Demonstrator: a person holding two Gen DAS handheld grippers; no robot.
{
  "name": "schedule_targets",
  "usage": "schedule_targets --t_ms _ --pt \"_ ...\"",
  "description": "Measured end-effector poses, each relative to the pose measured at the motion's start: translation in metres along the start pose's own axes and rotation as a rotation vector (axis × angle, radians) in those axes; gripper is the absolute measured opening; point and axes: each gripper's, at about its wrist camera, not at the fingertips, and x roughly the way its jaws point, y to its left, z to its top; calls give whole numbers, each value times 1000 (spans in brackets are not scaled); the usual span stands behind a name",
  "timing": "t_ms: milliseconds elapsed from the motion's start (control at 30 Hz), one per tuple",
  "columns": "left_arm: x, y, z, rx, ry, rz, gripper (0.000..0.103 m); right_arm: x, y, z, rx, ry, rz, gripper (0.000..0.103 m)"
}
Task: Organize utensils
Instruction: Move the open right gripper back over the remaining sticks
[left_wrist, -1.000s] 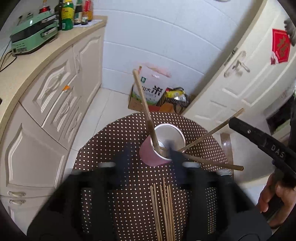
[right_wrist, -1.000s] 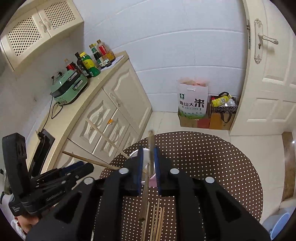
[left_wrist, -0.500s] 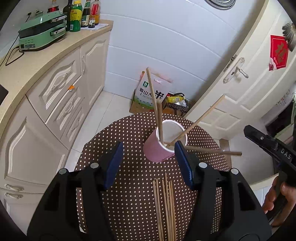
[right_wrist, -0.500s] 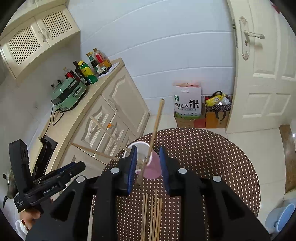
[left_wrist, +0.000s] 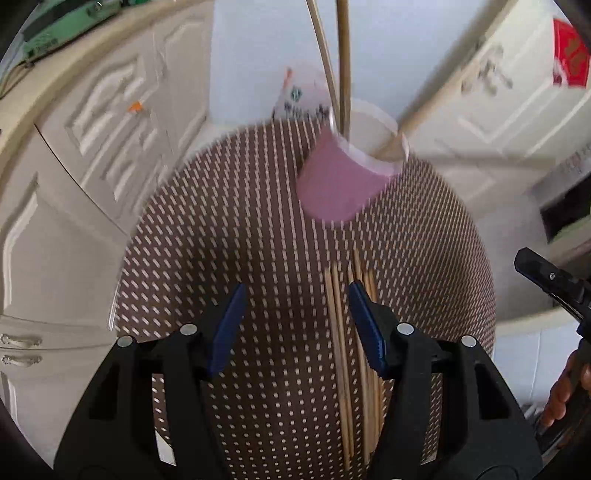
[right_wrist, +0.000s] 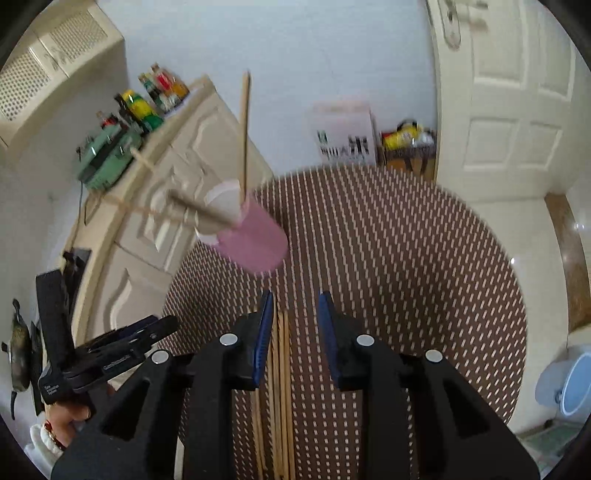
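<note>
I see the pink cup (left_wrist: 343, 184) standing toward the far side of my round polka-dot bench (left_wrist: 221, 240), with four chopsticks (right_wrist: 243, 133) leaning out of it at different angles. More loose chopsticks (left_wrist: 343, 350) lie side by side at the near edge; motion blur keeps me from counting them. My left gripper (left_wrist: 295, 325) hangs released over them, fingers apart, nothing between. My right gripper (right_wrist: 295, 332) is also released, its narrower gap straddling the bundle without pinching. Beyond the bench stand cabinets (left_wrist: 92, 110), a rice bag (right_wrist: 343, 136) and a door (right_wrist: 509, 92).
</note>
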Motion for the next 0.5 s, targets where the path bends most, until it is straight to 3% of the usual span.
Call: schedule_targets --t_ms 233,500 --pt "50 -13 -19 56 132 26 58 35 5 -29 -17 118 7 24" --pt "77 -18 -19 73 182 62 58 57 7 -35 -25 176 13 24"
